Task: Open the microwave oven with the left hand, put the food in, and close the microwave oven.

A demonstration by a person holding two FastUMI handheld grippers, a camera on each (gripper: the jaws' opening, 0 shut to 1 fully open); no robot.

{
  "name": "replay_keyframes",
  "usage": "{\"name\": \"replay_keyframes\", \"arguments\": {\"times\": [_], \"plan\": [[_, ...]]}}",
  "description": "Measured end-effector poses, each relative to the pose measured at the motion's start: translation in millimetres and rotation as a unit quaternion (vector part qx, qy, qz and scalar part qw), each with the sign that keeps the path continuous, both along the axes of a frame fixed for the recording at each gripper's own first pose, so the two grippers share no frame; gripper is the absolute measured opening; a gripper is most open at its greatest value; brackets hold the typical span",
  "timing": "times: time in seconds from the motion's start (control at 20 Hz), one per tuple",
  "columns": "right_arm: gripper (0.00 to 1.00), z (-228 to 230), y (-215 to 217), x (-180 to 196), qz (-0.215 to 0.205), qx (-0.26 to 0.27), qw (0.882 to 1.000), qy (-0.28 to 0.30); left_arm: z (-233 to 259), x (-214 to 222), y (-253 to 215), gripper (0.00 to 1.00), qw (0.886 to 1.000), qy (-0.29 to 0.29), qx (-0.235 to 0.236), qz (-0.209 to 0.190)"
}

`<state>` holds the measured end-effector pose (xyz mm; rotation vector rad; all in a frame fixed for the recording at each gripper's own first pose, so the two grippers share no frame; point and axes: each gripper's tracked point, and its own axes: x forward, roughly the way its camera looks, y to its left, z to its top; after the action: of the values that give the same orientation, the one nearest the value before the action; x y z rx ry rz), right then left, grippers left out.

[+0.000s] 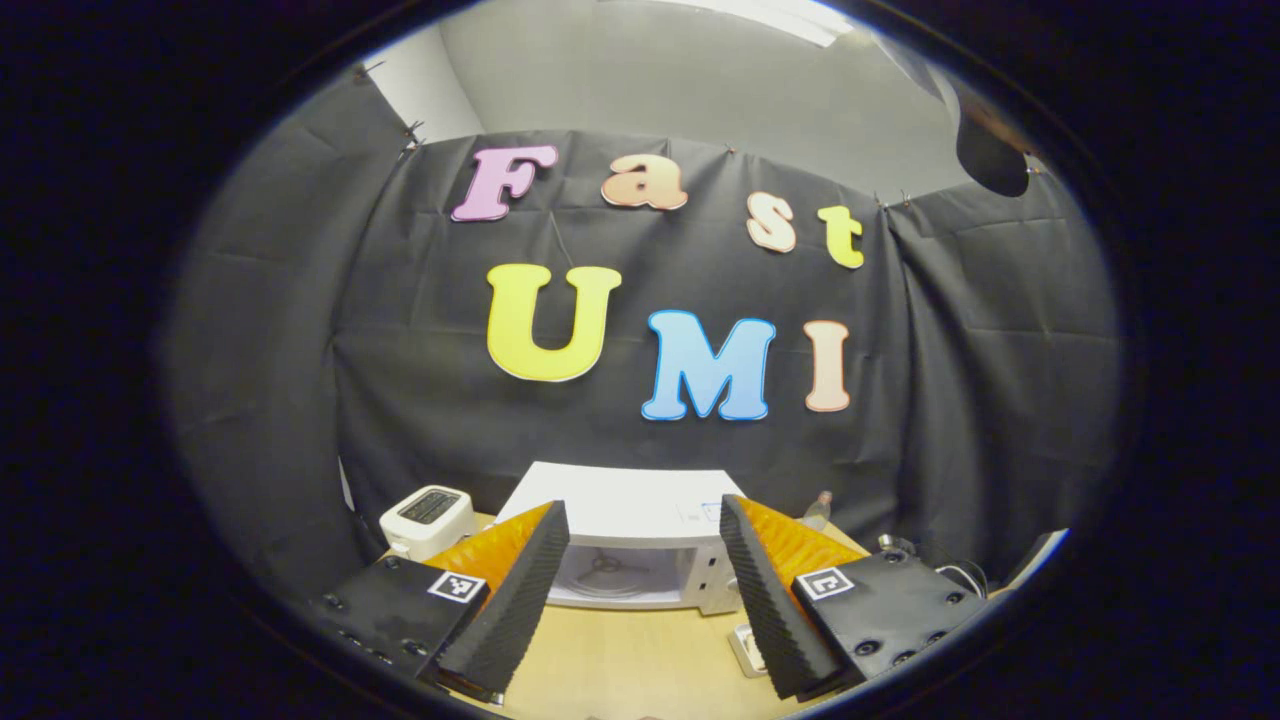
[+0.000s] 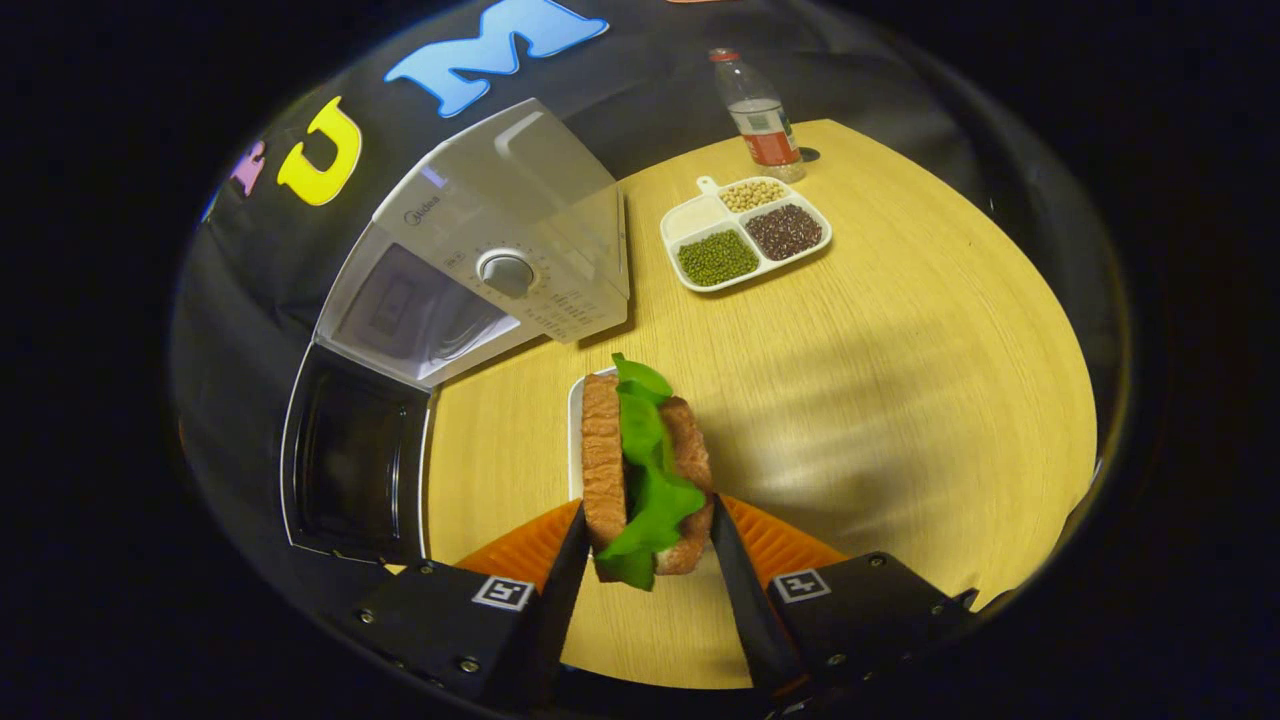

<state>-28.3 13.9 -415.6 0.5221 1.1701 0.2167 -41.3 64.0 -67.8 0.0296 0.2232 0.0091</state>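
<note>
- Microwave (image 2: pixel 470 270): in my right gripper view it stands up and to the left of my right gripper (image 2: pixel 648 560), on the wooden table (image 2: pixel 900 400), with its door (image 2: pixel 355 460) swung wide open toward me on the left. The cavity shows pale behind the dial (image 2: pixel 506 272).
- In my left gripper view the microwave (image 1: pixel 630 540) sits straight ahead, framed between my two fingers and well beyond their tips.
- Sandwich (image 2: pixel 645 470): two bread slices with green lettuce between them, standing on edge between my right gripper's fingers. Both fingers press on its lower sides, one against each slice, so my right gripper is closed on it.
- Behind the sandwich, the edge of a white plate (image 2: pixel 575 430) shows on the table.
- My left gripper (image 1: pixel 640 590) is spread wide and holds nothing; bare table lies between its fingers.
- A toaster (image 1: pixel 428 520) stands ahead and left of my left gripper, beside the microwave.
- A divided tray (image 2: pixel 745 235) of beans lies ahead and right of my right gripper, well apart from it, with a bottle (image 2: pixel 760 115) just beyond it.
</note>
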Motion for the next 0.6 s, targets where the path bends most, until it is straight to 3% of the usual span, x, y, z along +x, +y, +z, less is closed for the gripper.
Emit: {"name": "replay_keyframes", "arguments": {"times": [0.1, 0.15, 0.25, 0.5, 0.6], "plan": [[0.39, -8, 6, -4, -0.005, 0.013, 1.000, 0.016, 3, 2, 6, 0.97, 1.000, -0.007, -0.007, 0.002], [0.27, -5, 3, -2, -0.003, 0.008, 1.000, 0.012, 6, 5, 7, 0.98, 1.000, -0.012, -0.013, -0.004], [0.18, 0, 1, -2, -0.018, -0.005, 1.000, 0.006, 12, 12, 15, 0.98, 1.000, -0.020, -0.014, -0.017], [0.19, 24, 8, -5, -0.055, -0.019, 0.998, -0.015, 16, 22, 49, 0.97, 0.999, -0.030, -0.019, -0.041], [0.19, 42, 22, -6, -0.059, -0.001, 0.998, -0.038, 21, 21, 64, 0.97, 0.998, -0.037, -0.027, -0.047]]}}
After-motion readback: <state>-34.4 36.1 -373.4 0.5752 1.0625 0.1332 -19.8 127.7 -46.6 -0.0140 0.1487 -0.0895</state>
